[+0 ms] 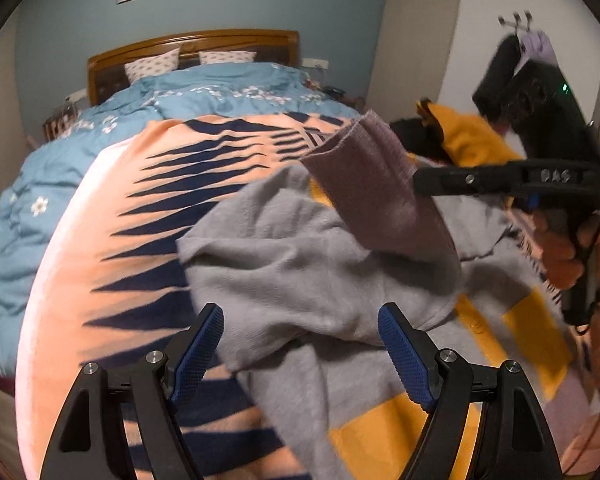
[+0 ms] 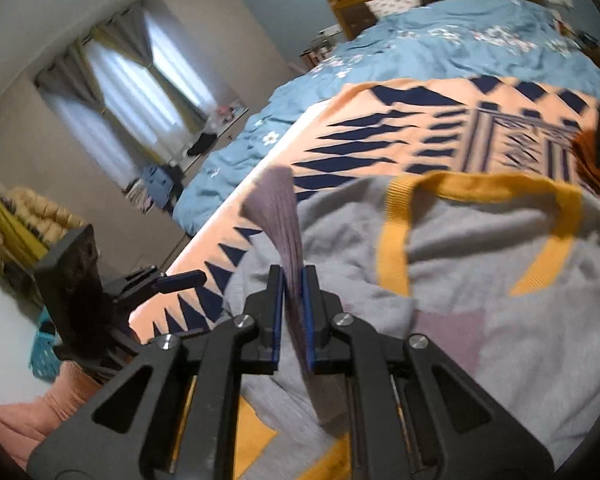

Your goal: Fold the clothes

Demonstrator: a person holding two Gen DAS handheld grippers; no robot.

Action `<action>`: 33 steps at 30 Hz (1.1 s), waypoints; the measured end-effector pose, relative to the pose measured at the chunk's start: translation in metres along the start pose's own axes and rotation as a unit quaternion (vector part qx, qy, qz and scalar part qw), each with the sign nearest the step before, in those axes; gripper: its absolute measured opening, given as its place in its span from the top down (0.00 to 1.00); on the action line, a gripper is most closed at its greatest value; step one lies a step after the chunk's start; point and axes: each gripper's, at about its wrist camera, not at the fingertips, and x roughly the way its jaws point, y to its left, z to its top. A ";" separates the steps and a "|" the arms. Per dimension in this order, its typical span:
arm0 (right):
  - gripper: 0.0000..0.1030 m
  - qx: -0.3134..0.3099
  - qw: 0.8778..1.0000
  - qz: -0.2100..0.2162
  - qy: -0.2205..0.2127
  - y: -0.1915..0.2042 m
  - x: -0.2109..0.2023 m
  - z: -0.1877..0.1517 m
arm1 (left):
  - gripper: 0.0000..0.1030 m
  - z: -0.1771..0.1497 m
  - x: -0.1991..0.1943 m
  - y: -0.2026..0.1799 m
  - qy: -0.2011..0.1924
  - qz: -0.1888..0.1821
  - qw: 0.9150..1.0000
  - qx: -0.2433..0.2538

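Sweater [image 1: 284, 264] in grey with yellow bands and a mauve patch, lying rumpled on an orange blanket [image 1: 112, 208] patterned with navy triangles. Mauve sleeve cuff [image 1: 364, 184] lifting clear of the body of the garment, standing up at a slant over the grey knit. Right tool [image 2: 294, 312] pinching that cuff [image 2: 280, 208], blue pads closed flat on the ribbed cloth with the fabric sticking out beyond the tips. Yellow neckband [image 2: 484, 188] curving across the far side of the garment in the right wrist view. Left tool [image 1: 300, 344] hovering just above the grey fabric near the lower edge, jaws spread wide and gripping nothing. Blanket spreading over a bed with a blue flowered duvet [image 1: 220, 84], two patterned pillows [image 1: 152, 65] leaning against a wooden headboard [image 1: 196, 40].
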 end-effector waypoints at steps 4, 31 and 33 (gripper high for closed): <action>0.89 0.030 0.999 -0.006 -0.022 -0.023 -0.022 -0.011 | 0.21 0.000 0.015 -0.010 0.018 0.019 0.999 0.028; 0.91 0.016 0.998 -0.023 -0.061 -0.026 -0.037 0.000 | 0.21 -0.001 0.025 -0.001 0.035 0.007 0.999 -0.015; 0.91 0.025 0.995 -0.027 -0.095 -0.035 -0.062 -0.008 | 0.21 0.000 0.026 -0.001 0.035 0.006 0.999 -0.019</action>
